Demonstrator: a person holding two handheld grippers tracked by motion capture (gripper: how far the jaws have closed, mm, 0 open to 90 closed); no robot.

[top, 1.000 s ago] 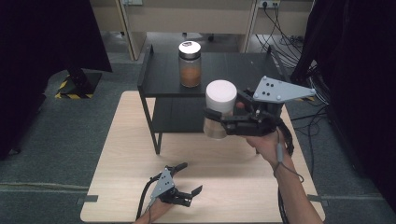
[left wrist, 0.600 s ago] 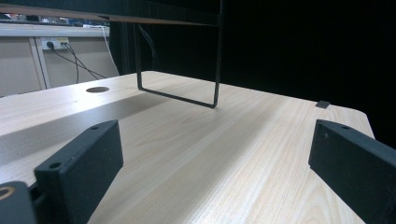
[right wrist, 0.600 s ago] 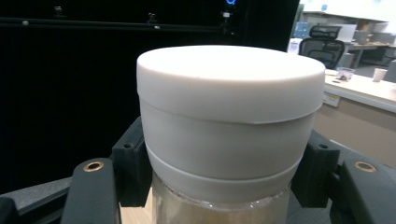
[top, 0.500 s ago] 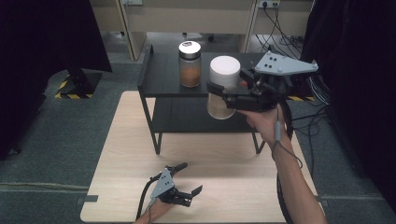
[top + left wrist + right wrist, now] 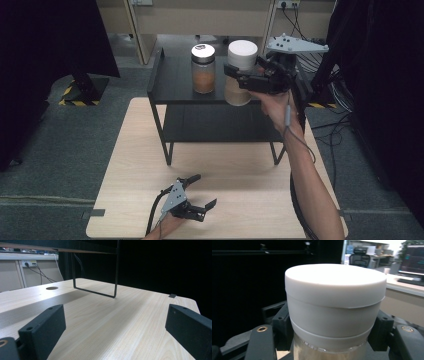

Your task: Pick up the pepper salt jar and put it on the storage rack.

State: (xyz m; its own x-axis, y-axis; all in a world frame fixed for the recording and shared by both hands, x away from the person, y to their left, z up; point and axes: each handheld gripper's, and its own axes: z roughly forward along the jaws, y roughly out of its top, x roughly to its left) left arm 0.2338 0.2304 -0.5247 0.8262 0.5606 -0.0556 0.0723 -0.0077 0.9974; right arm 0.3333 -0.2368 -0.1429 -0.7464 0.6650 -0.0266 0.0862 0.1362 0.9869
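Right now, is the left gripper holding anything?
No, the left gripper rests open on the table with nothing between its jaws.

Jar with white lid (image 5: 240, 70): clear glass body, pale tan contents, thick round white cap. Upright, clamped just under the cap by the right tongs (image 5: 235, 76), at the black shelf (image 5: 172, 85) top near its front edge, right of middle; resting or lifted, can't tell. Just beside it to the left, a second jar (image 5: 203, 68) stands upright, silver lid, orange-brown contents.
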